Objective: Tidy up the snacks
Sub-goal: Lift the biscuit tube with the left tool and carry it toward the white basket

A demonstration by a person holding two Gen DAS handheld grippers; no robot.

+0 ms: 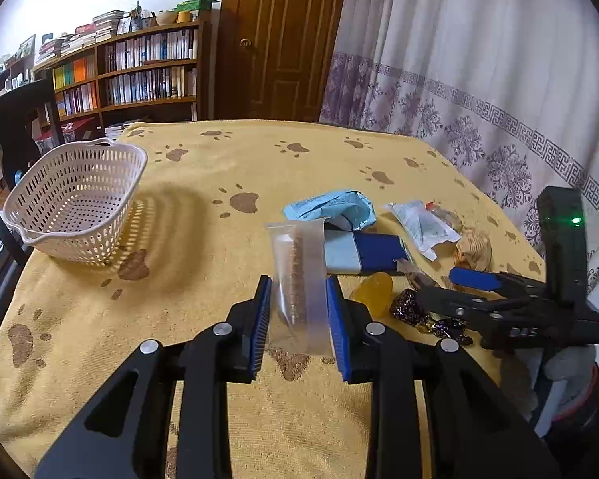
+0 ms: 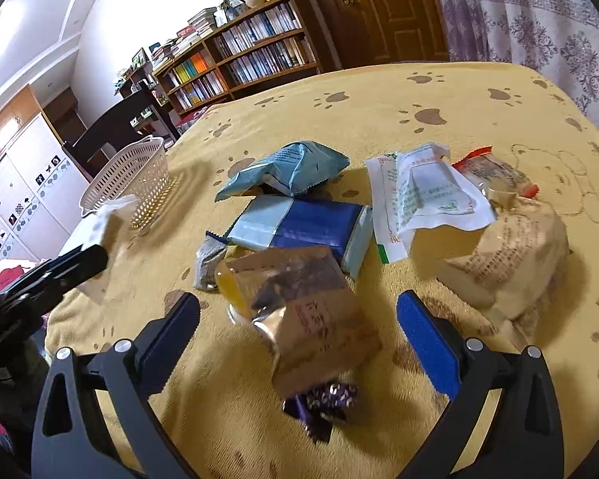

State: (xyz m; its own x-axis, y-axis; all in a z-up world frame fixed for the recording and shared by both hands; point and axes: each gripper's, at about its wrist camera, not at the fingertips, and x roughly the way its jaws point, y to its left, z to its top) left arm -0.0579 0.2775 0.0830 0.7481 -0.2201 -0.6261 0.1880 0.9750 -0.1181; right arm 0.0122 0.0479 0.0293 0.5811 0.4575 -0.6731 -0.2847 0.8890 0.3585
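closest to the left wrist lens, the left gripper (image 1: 298, 311) has its blue pads drawn in against a clear snack packet (image 1: 299, 279) with a brown bar inside, held upright and raised off the yellow paw-print cloth (image 1: 203, 183). far to the left on that cloth sits the white perforated basket (image 1: 76, 199), with nothing visible in it and well apart from the snacks. moving right, past the held packet, the pile begins: a light blue pouch (image 1: 331, 211) lies over the far end of a blue and pale blue packet (image 1: 363, 253), with a white sachet (image 1: 423, 227) beside them and a tan wrapped bun (image 1: 473, 249) just beyond. nearer, an amber jelly cup (image 1: 373, 289) and a dark purple foil candy (image 1: 409, 307) lie by the right gripper (image 1: 475, 279), which reaches in from the right edge. from the right wrist view, the right gripper (image 2: 297, 327) stands wide open, its blue pads well apart on either side of a shiny clear-and-tan packet (image 2: 315, 319) that covers part of the jelly cup; whether either pad touches the packet cannot be told. the purple candy (image 2: 327, 399) lies just below that packet, a small silver packet (image 2: 207, 263) to its upper left, and the bun (image 2: 511, 255) to the right. a bookshelf (image 1: 139, 68) and wooden door (image 1: 283, 40) stand behind the table.
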